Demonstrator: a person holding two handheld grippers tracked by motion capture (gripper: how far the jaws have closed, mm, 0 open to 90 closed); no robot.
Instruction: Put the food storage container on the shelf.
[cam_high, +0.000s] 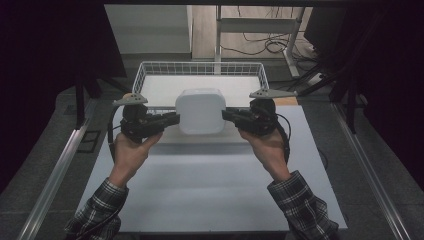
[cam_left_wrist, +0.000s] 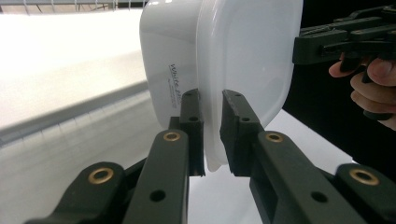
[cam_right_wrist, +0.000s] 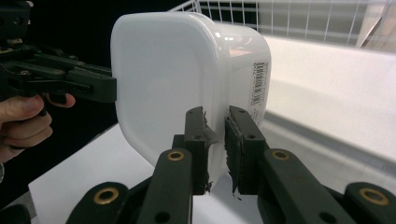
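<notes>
High view, white lidded container held up between both grippers near the table's far edge, left gripper and right gripper each clamped narrowly on its rim, wire basket behind.

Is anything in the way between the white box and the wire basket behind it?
Nothing visible. The box, pinched at its rim by the left gripper and right gripper, is held off the table just before the basket, whose near rim is the only thing to clear.
</notes>
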